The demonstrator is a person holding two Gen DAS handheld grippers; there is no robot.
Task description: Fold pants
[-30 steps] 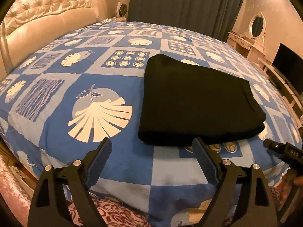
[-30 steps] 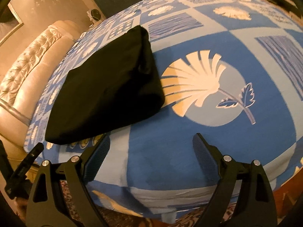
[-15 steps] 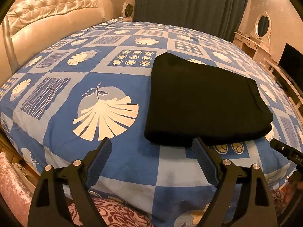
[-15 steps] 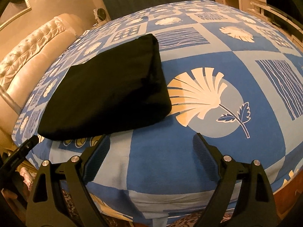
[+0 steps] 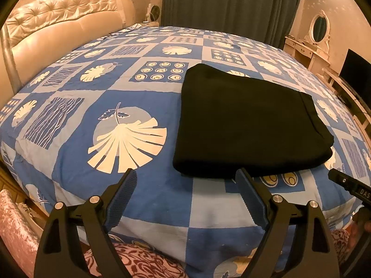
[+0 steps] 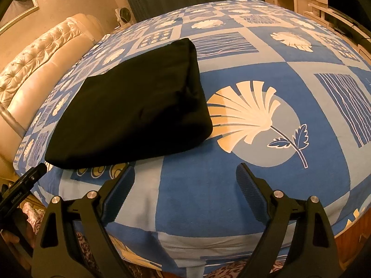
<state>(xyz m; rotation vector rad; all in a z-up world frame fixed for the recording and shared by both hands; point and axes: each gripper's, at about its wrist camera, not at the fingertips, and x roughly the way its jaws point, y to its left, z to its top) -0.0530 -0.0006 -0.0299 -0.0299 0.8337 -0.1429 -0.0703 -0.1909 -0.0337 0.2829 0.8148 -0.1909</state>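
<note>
Black pants (image 5: 245, 122) lie folded into a flat rectangle on the blue patterned bedspread (image 5: 111, 102); they also show in the right wrist view (image 6: 132, 108). My left gripper (image 5: 186, 180) is open and empty, held just short of the pants' near edge, above the bed's front edge. My right gripper (image 6: 185, 176) is open and empty, right of the pants' near corner. Part of the other gripper's body shows at the right edge of the left wrist view (image 5: 350, 185) and at the left edge of the right wrist view (image 6: 20, 190).
A cream tufted headboard (image 5: 58, 30) stands at the left. Dark curtains (image 5: 229, 2) hang behind the bed. A white dressing table with an oval mirror (image 5: 317, 32) and a dark screen (image 5: 354, 71) stand to the right. A red patterned rug (image 5: 143, 261) lies below.
Both grippers have drawn back slightly and turned, so the pants sit a little further and more centred in view. The pants have not moved. Both jaws stay open.
</note>
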